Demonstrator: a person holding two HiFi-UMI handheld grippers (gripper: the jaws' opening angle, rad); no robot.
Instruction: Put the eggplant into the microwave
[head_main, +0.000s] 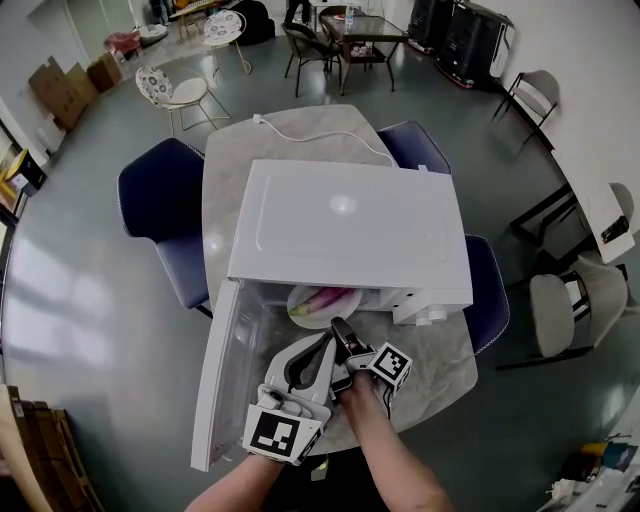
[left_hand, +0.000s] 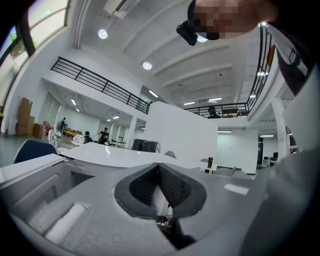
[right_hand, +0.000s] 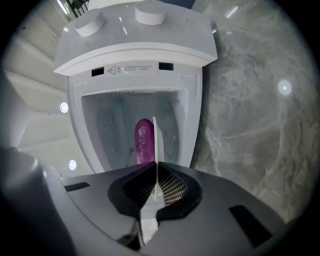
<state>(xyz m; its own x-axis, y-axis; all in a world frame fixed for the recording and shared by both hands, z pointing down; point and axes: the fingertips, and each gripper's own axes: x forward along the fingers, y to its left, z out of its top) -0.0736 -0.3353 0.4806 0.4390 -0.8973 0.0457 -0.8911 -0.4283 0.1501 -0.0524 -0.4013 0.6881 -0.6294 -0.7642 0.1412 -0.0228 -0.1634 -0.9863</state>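
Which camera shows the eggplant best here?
The right gripper view: the eggplant lies purple and in plain sight on the plate in the microwave opening. The head view catches only part of it under the microwave's top; the left gripper view shows none.

Microwave (head_main: 350, 225) white, cavity pale grey; eggplant (right_hand: 144, 142) glossy purple on white plate (head_main: 303, 305); table (head_main: 445, 365) grey marble veining; chairs (head_main: 160, 195) dark blue; floor (head_main: 90, 300) grey; left gripper (head_main: 322, 352) white, right gripper (head_main: 340, 328) dark-jawed, both with black-and-white square markers
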